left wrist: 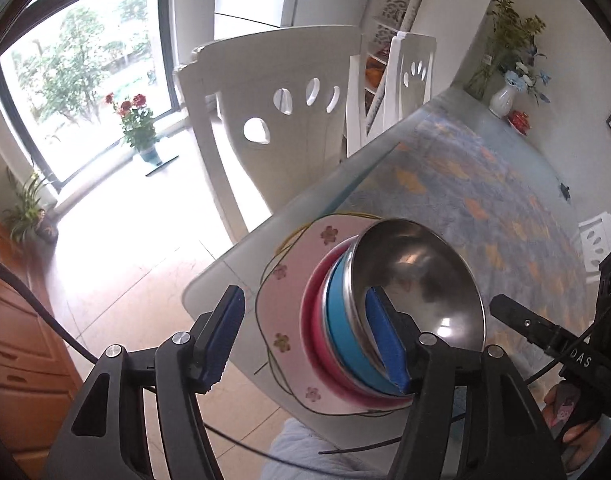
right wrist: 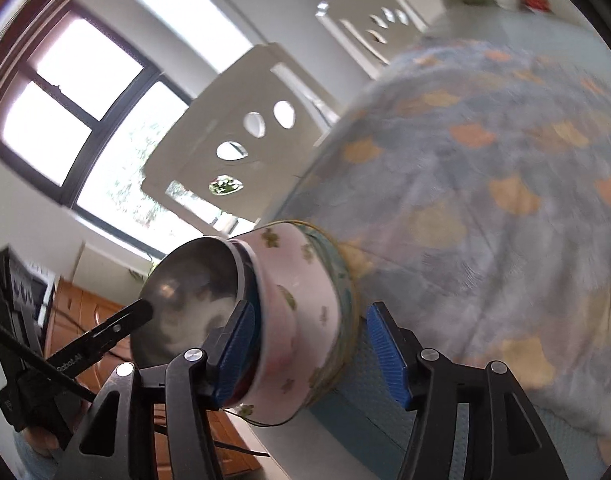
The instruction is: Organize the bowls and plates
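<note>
A stack stands at the table's near corner: a pink flowered plate point(left wrist: 281, 280) at the bottom, a pink-red bowl point(left wrist: 317, 344), a blue bowl point(left wrist: 341, 336) and a steel bowl point(left wrist: 421, 276) on top. My left gripper point(left wrist: 305, 340) is open, with its jaws straddling the stack's left side; its right pad point(left wrist: 385, 344) reaches over the steel bowl's rim. In the right wrist view the stack point(right wrist: 297, 312) sits between the open jaws of my right gripper point(right wrist: 309, 352); the steel bowl point(right wrist: 189, 292) is at its left. The left gripper's finger point(right wrist: 105, 336) touches the steel bowl.
The table point(left wrist: 485, 200) has a blue cloth with orange shapes. White chairs point(left wrist: 273, 120) stand along its far side. A white vase with flowers point(left wrist: 503, 98) and a red item point(left wrist: 519, 120) stand at the far corner. A wooden cabinet point(left wrist: 9, 340) stands at left.
</note>
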The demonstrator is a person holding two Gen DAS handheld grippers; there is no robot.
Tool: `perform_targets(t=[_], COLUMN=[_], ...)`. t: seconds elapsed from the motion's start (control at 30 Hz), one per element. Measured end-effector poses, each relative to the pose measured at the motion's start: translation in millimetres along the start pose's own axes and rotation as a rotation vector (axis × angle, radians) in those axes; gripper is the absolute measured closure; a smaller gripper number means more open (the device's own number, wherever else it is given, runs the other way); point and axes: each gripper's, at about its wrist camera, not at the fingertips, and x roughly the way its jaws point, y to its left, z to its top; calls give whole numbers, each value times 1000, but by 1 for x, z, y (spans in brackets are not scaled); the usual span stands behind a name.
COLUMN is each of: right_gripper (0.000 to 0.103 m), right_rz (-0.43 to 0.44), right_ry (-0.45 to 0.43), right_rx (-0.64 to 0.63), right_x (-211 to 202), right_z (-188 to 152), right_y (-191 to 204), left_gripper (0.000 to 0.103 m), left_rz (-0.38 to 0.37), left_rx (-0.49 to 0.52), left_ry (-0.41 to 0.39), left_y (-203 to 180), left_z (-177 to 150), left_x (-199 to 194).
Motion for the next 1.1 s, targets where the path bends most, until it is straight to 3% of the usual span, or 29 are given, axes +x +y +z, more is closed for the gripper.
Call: perform_targets(t=[0.4, 0.5, 0.7, 0.8, 0.87, 0.97, 1.1], right_gripper=[46, 46, 44, 44, 44, 43, 37], right_rz=[-15, -22, -64, -48, -83, -211, -188], right_ry=[-19, -35, -70, -61, -63, -47, -22], right_rx=[-12, -45, -146, -221, -286, -332, -295], right_x=[-17, -32, -66, -79, -89, -103, -120], right_z=[-11, -15, -35, -40, -40, -36, -30], right_y=[-4, -2, 6, 18, 29, 46, 56], left_gripper=[38, 38, 38, 38, 38, 32, 32], left_rz=[26, 29, 128, 113, 96, 115, 167], left_rx=[56, 79, 118, 122, 130, 176, 244], left_ry=[31, 21, 39, 41, 37, 7, -38], left_y=[-18, -27, -45, -49, -52, -59, -66], left_z=[1, 2, -14, -26, -31, -31, -28], left_x=[-1, -8, -28, -47, -63, -83, -96])
